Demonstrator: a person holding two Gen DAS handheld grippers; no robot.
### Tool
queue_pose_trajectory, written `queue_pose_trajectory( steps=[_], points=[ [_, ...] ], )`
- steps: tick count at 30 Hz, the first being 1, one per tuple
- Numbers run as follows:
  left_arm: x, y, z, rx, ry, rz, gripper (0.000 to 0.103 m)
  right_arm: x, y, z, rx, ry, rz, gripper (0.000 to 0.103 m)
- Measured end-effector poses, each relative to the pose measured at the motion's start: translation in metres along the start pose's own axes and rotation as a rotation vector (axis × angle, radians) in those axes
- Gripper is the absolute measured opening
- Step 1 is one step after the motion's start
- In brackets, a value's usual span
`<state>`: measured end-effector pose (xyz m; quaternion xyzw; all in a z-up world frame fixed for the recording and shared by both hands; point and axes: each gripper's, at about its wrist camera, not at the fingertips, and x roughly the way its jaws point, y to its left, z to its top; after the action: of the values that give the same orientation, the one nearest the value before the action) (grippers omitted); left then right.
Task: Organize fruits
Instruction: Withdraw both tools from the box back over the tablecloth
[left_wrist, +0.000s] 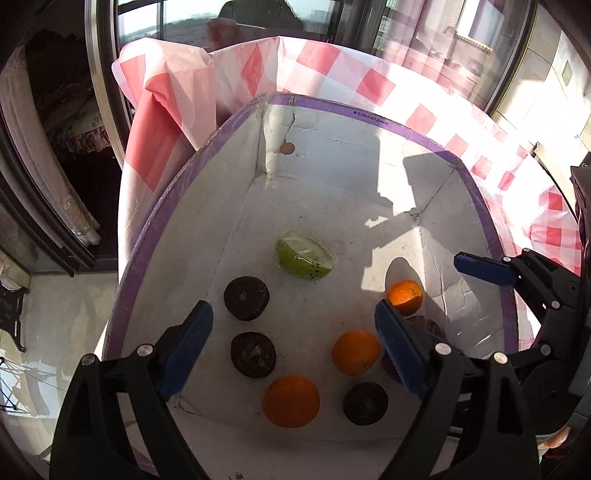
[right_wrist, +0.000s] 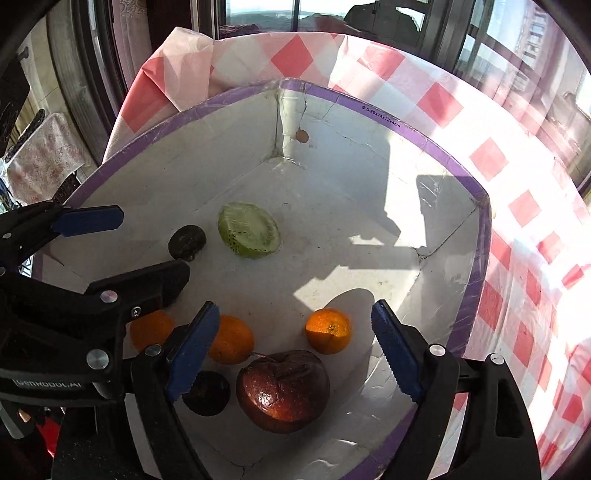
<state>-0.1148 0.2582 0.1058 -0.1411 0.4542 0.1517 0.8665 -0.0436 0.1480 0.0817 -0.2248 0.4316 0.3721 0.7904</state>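
Observation:
A white box with a purple rim (left_wrist: 406, 129) (right_wrist: 369, 107) holds the fruit. In the left wrist view it contains a wrapped green half fruit (left_wrist: 306, 259), three oranges (left_wrist: 291, 401) (left_wrist: 355, 352) (left_wrist: 405, 296) and three dark round fruits (left_wrist: 246, 298) (left_wrist: 253, 354) (left_wrist: 365, 403). My left gripper (left_wrist: 295, 347) is open and empty above them. In the right wrist view my right gripper (right_wrist: 295, 350) is open and empty over a dark red wrinkled apple (right_wrist: 283, 391), with an orange (right_wrist: 328, 331) just beyond it. The green half (right_wrist: 248, 229) lies farther back.
The box stands on a table with a red and white checked cloth (left_wrist: 373, 85) (right_wrist: 517, 206). Windows and curtains lie behind. The left gripper shows at the left of the right wrist view (right_wrist: 92, 258); the right gripper shows at the right of the left wrist view (left_wrist: 517, 273).

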Motion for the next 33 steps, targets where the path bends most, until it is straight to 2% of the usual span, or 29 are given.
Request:
queue_pose_trajectory(
  steps=[2,4,6,8,10,12,13,15,17,20,24,26,27,28,31,33],
  points=[
    [-0.029,-0.018,-0.001,0.032,-0.153,0.079,0.094,-0.021,-0.009,-0.009,0.043,-0.108,-0.036,0.084],
    [-0.065,-0.042,-0.005,0.068,-0.338,0.082,0.101,-0.054,-0.02,-0.022,0.077,-0.264,-0.071,0.084],
    [-0.101,-0.07,-0.014,0.106,-0.51,0.033,0.101,-0.086,-0.037,-0.04,0.125,-0.411,-0.101,0.088],
    [-0.128,-0.1,-0.024,0.168,-0.639,-0.046,0.101,-0.108,-0.065,-0.059,0.195,-0.502,-0.143,0.088],
    [-0.145,-0.133,-0.037,0.246,-0.735,-0.111,0.101,-0.122,-0.096,-0.081,0.282,-0.546,-0.174,0.088],
    [-0.145,-0.17,-0.046,0.326,-0.781,-0.162,0.101,-0.124,-0.135,-0.103,0.382,-0.552,-0.194,0.088],
    [-0.139,-0.186,-0.051,0.363,-0.775,-0.191,0.101,-0.121,-0.153,-0.115,0.431,-0.541,-0.205,0.088],
    [-0.116,-0.218,-0.059,0.431,-0.7,-0.274,0.101,-0.115,-0.188,-0.141,0.524,-0.502,-0.24,0.088],
    [-0.079,-0.244,-0.066,0.454,-0.581,-0.35,0.101,-0.106,-0.217,-0.168,0.605,-0.463,-0.266,0.088],
    [-0.011,-0.271,-0.074,0.458,-0.37,-0.39,0.101,-0.092,-0.251,-0.198,0.699,-0.418,-0.29,0.088],
    [0.062,-0.286,-0.08,0.47,-0.236,-0.307,0.101,-0.074,-0.282,-0.219,0.784,-0.375,-0.281,0.088],
    [0.087,-0.285,-0.076,0.456,-0.199,-0.257,0.101,-0.063,-0.29,-0.219,0.794,-0.363,-0.27,0.088],
    [0.099,-0.283,-0.071,0.434,-0.141,-0.242,0.101,-0.056,-0.292,-0.215,0.79,-0.353,-0.268,0.088],
    [0.107,-0.28,-0.065,0.403,-0.089,-0.239,0.101,-0.048,-0.293,-0.21,0.783,-0.342,-0.261,0.088],
    [0.115,-0.269,-0.053,0.347,-0.077,-0.222,0.101,-0.025,-0.297,-0.19,0.742,-0.317,-0.22,0.088],
    [0.125,-0.264,-0.051,0.317,-0.016,-0.268,0.101,-0.009,-0.302,-0.168,0.707,-0.3,-0.189,0.088]
  ],
)
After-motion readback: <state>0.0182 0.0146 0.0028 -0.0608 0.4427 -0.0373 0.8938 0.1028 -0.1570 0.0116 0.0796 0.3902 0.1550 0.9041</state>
